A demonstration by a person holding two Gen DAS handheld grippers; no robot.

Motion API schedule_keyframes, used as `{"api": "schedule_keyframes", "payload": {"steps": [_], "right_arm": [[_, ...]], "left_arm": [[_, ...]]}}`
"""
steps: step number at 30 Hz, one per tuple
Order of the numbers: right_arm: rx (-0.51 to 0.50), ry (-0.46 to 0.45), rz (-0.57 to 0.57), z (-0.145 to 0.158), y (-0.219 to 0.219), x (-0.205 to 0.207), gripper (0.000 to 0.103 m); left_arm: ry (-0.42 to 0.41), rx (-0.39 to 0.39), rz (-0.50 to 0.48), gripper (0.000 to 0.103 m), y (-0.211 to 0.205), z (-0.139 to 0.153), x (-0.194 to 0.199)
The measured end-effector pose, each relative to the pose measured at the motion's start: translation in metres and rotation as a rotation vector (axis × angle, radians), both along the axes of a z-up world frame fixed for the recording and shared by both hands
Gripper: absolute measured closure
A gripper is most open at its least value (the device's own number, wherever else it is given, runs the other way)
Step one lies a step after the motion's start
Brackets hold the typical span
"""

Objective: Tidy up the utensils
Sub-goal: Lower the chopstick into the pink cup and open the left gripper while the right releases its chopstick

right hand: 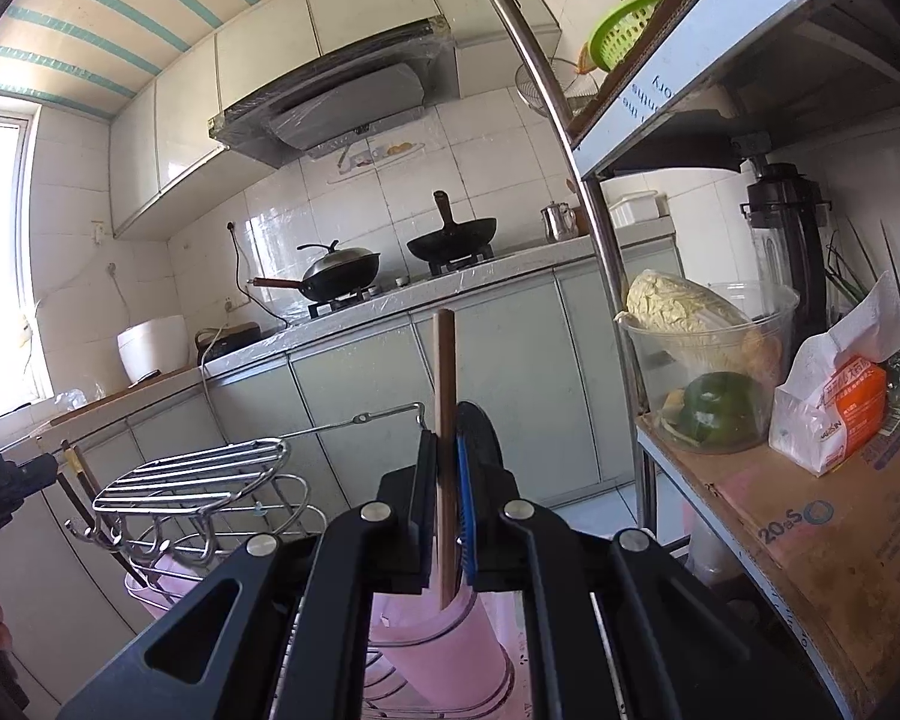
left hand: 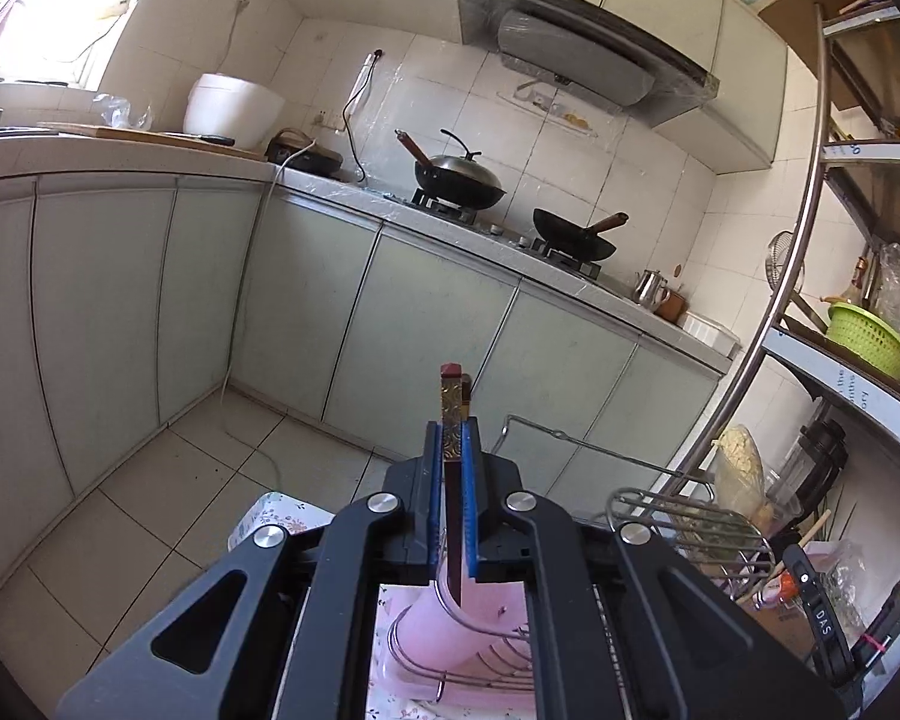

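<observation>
The left gripper (left hand: 455,456) is squeezing dark, gold-topped chopsticks (left hand: 453,420) above the pink cup (left hand: 450,618); the right gripper (right hand: 447,468) is squeezing a brown chopstick (right hand: 446,396).

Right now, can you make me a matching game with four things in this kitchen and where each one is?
Things:
1. dark chopstick
2. light wooden chopstick
3. green basket
4. lidded wok

Places:
A. on the stove
B. pinched in the right gripper
C. on the metal shelf
D. pinched in the left gripper

Pairs: 1-D, 2-B, 3-C, 4-A
</observation>
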State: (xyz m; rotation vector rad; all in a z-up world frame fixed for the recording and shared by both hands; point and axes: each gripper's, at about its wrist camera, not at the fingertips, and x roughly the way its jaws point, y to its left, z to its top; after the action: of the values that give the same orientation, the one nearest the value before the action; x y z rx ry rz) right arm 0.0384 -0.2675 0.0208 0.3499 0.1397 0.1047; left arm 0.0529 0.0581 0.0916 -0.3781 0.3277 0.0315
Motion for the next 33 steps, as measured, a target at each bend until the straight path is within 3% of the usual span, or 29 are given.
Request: {"api": "schedule_keyframes", "payload": {"steps": [9,18,20,22,25,33], "right_arm": [[0.009,0.085,0.095,0.013,-0.004,0.044,0.097],[0.033,0.121,0.122,0.003,-0.006,0.049,0.095],[0.047,0.137,0.128,0.001,-0.008,0.050,0.091],[0.056,0.146,0.122,-0.001,-0.011,0.049,0.086],[0.084,0.149,0.128,-0.002,-0.015,0.046,0.072],[0.101,0.170,0.121,-0.003,-0.024,0.035,0.072]], "left_arm": [[0.053,0.001,-0.045,0.098,0.001,0.004,0.049],[0.071,0.068,-0.076,0.097,-0.016,-0.004,0.050],[0.079,0.069,-0.083,0.095,-0.016,-0.004,0.048],[0.085,0.057,-0.088,0.081,-0.014,-0.003,0.048],[0.098,0.027,-0.094,0.073,-0.009,-0.003,0.048],[0.108,0.001,-0.110,0.071,-0.004,0.000,0.039]]}}
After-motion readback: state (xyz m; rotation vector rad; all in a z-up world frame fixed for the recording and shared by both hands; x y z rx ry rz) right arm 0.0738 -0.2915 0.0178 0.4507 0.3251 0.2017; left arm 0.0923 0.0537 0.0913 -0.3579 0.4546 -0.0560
